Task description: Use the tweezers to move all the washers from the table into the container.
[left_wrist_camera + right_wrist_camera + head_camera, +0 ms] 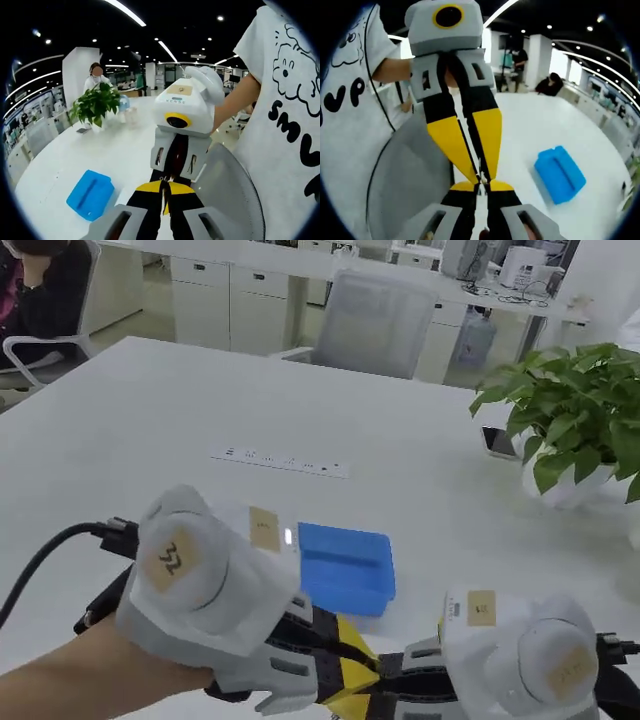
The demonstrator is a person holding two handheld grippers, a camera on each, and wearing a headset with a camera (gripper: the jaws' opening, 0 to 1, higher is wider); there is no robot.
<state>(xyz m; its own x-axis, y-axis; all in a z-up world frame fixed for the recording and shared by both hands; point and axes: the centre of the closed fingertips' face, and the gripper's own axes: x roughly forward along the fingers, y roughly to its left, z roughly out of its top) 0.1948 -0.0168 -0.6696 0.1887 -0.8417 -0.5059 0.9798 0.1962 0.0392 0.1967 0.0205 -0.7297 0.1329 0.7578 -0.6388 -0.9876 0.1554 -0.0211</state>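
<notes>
The blue container (345, 565) sits open on the white table (150, 430), just beyond the two grippers. My left gripper (365, 672) comes in from the left and my right gripper (386, 676) from the right, yellow tips meeting nose to nose at the table's near edge. In the left gripper view my left gripper (165, 187) is shut, the right gripper (169, 178) faces it, and the container (91, 194) lies lower left. In the right gripper view my right gripper (481, 189) is shut against the left gripper (481, 177), with the container (560, 174) to the right. I cannot make out anything held between the jaws.
A leafy plant in a white pot (578, 430) stands at the right, with a phone (497, 443) beside it. A flat white strip (280, 462) lies mid-table. A grey chair (375, 320) stands behind the table and a person (40, 290) sits far left.
</notes>
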